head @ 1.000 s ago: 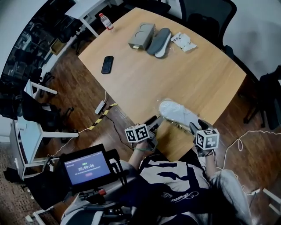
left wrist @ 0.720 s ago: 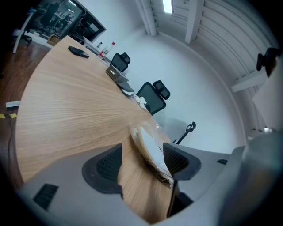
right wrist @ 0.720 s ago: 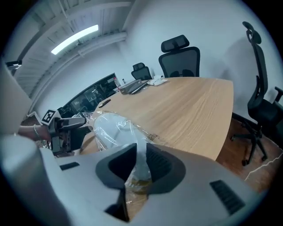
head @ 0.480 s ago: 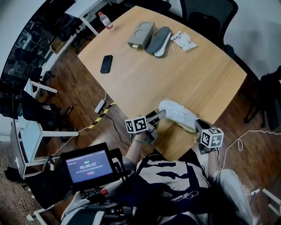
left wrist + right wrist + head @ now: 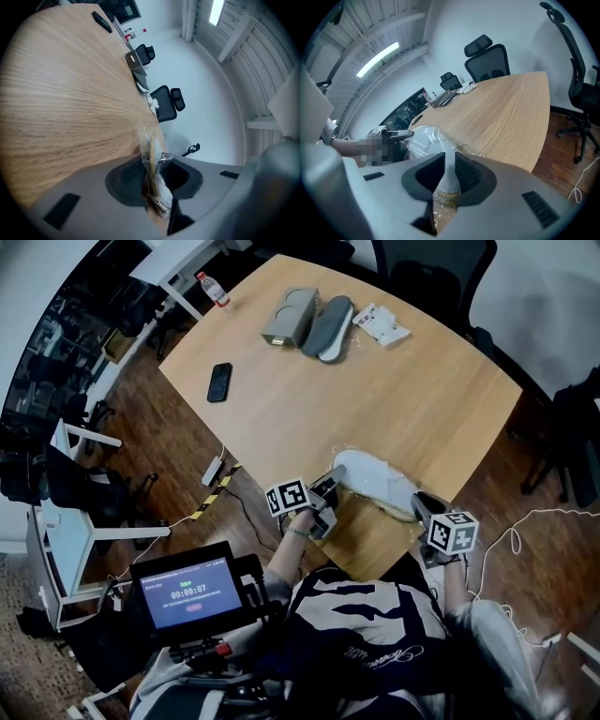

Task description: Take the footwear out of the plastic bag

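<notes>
A white shoe (image 5: 375, 482) in a clear plastic bag (image 5: 424, 143) lies at the near edge of the wooden table (image 5: 375, 390). My left gripper (image 5: 328, 491) is at the shoe's left end. Its jaws are closing, and in the left gripper view (image 5: 152, 173) they pinch a crumpled fold of the bag (image 5: 151, 150). My right gripper (image 5: 420, 510) is at the shoe's right end. In the right gripper view (image 5: 446, 180) it is shut on the white, tan-soled tip of the shoe through the plastic.
At the table's far end lie a grey box (image 5: 289, 315), grey insoles (image 5: 326, 329) and a white packet (image 5: 380, 324). A black phone (image 5: 218, 382) lies on the left side. Office chairs (image 5: 422, 268) stand beyond the table. Cables (image 5: 525, 531) trail on the floor.
My left gripper moved up to the shoe's left end and closed on the bag. The right gripper shifted slightly right and closed on the shoe's other end.
</notes>
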`<state>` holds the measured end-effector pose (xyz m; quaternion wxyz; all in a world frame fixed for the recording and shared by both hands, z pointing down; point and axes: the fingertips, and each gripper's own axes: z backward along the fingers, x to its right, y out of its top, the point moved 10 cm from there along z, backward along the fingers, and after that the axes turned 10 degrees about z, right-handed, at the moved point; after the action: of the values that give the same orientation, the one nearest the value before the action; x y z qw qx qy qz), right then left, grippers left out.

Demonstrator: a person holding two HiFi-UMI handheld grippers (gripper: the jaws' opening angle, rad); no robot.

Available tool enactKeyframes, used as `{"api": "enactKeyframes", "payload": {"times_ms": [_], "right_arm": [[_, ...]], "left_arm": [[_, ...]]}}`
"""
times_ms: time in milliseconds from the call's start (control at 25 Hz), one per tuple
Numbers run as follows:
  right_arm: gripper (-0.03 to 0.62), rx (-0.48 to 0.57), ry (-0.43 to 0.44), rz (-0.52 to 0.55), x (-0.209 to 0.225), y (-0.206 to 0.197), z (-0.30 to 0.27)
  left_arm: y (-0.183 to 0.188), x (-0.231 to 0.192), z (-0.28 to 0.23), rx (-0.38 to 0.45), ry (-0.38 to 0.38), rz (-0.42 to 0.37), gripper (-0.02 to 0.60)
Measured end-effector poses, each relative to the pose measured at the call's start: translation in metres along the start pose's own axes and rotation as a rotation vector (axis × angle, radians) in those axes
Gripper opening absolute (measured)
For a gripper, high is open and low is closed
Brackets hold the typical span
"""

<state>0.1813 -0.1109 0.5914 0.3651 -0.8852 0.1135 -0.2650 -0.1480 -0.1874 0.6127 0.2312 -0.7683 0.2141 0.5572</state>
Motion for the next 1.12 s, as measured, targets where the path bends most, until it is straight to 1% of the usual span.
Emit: {"api": "enactKeyframes", "payload": {"times_ms": [80, 160, 240, 320, 400, 440, 560, 720, 840, 920, 1040, 1120], "right_arm": [[0.083, 0.026, 0.014, -0.032, -0.002, 0.0, 0.009], [0.109, 0.069, 0.034, -0.084, -0.002, 0.001, 0.019], [0.113, 0.113, 0.032, -0.13, 0.001, 0.001, 0.032], [0.114, 0.135, 0.011, -0.151, 0.007, -0.001, 0.047], [0.112, 0.123, -0.002, -0.155, 0.015, -0.007, 0.058], [0.113, 0.11, -0.001, -0.155, 0.019, -0.011, 0.062], [0.112, 0.07, 0.046, -0.142, 0.026, -0.02, 0.06], [0.117, 0.005, 0.178, -0.128, 0.026, -0.022, 0.043], [0.186, -0.014, 0.267, -0.187, 0.027, -0.023, 0.031], [0.193, -0.023, 0.283, -0.197, 0.029, -0.021, 0.024], [0.193, -0.076, 0.285, -0.148, 0.029, -0.016, 0.013], [0.193, -0.114, 0.303, -0.122, 0.028, -0.014, 0.007]], "left_arm": [[-0.002, 0.0, 0.001, 0.009, -0.012, 0.0, 0.08], [-0.003, -0.003, 0.004, 0.027, -0.037, 0.023, 0.074], [-0.006, -0.007, 0.01, 0.06, -0.083, 0.081, 0.071], [-0.009, -0.013, 0.017, 0.095, -0.141, 0.162, 0.071], [-0.01, -0.019, 0.025, 0.114, -0.193, 0.218, 0.071], [-0.01, -0.023, 0.028, 0.116, -0.212, 0.231, 0.071], [-0.007, -0.03, 0.033, 0.099, -0.229, 0.228, 0.071], [-0.002, -0.028, 0.037, 0.08, -0.226, 0.206, 0.069], [0.0, -0.029, 0.039, 0.075, -0.222, 0.207, 0.069], [0.001, -0.03, 0.038, 0.069, -0.226, 0.207, 0.069], [0.002, -0.03, 0.037, 0.058, -0.228, 0.203, 0.069], [0.001, -0.028, 0.036, 0.035, -0.218, 0.201, 0.069]]}}
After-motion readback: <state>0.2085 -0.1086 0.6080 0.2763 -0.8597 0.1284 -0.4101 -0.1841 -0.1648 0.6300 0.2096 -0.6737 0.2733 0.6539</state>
